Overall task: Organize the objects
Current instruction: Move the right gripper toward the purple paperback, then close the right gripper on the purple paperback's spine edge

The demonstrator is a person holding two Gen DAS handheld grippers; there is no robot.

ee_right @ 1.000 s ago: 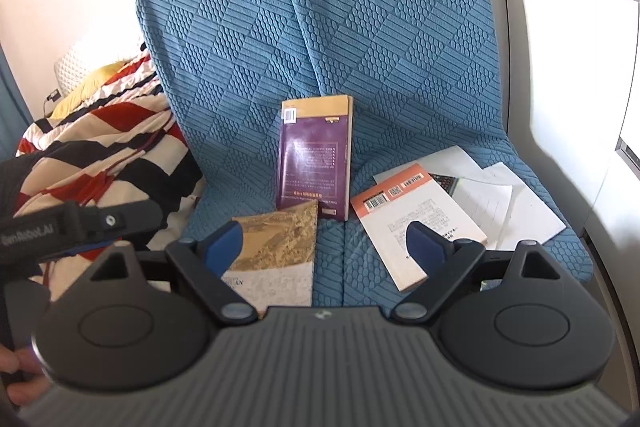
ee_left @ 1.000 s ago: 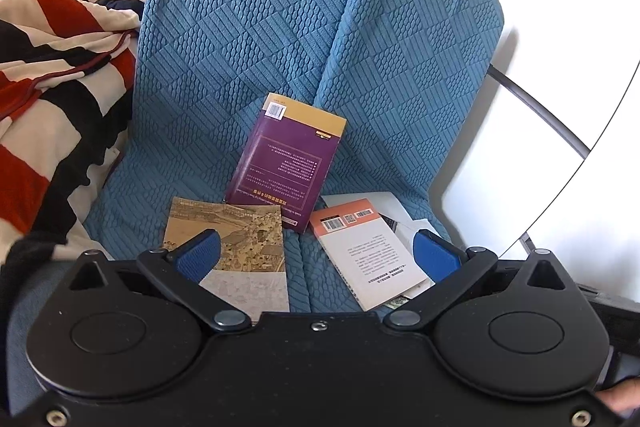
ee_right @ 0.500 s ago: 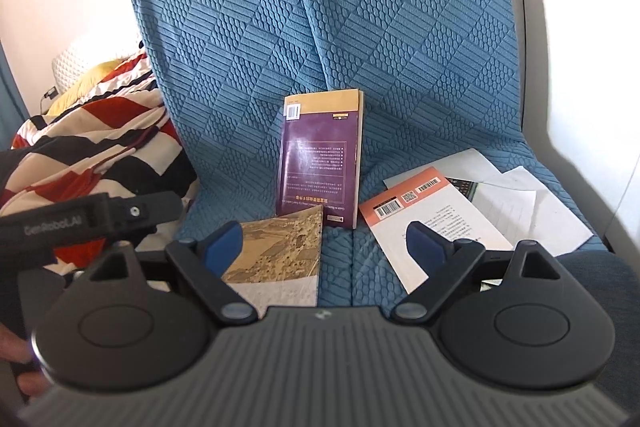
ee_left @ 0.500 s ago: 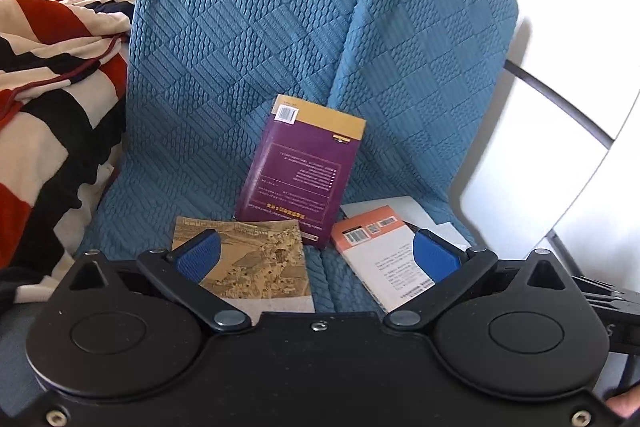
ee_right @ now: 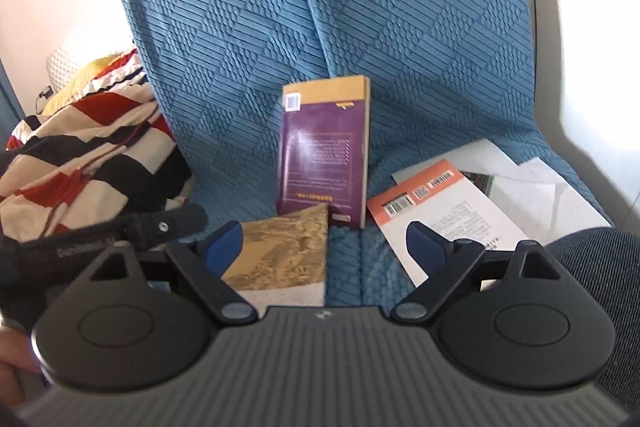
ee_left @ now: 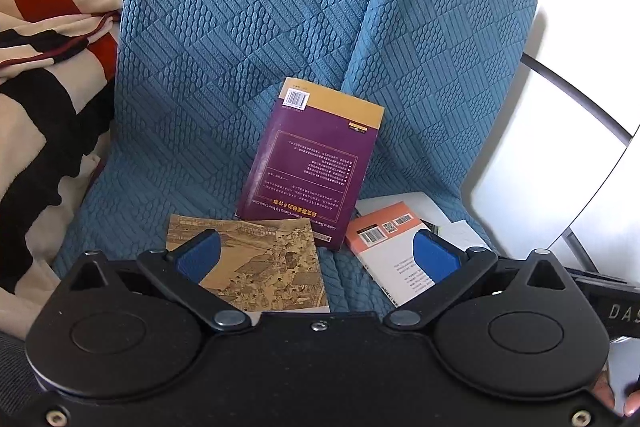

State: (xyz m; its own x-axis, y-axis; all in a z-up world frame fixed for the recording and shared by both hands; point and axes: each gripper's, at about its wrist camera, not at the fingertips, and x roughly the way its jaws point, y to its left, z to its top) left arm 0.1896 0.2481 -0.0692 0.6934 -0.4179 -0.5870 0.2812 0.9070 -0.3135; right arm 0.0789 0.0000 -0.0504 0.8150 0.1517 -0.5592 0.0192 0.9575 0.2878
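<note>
Both claws, the left claw [ee_left: 318, 255] and the right claw [ee_right: 326, 247], are wide and hold nothing, pointing at the purple book [ee_left: 316, 163] that leans on the blue sofa [ee_left: 248, 27] back so it stands.

both grippers held forward, angled downward, jaws spread.

the left gripper [ee_left: 318, 257] and the right gripper [ee_right: 324, 245] are held with blue pads wide apart and nothing clamped; fingertips [ee_left: 614, 401] are seen at one housing edge.
</note>
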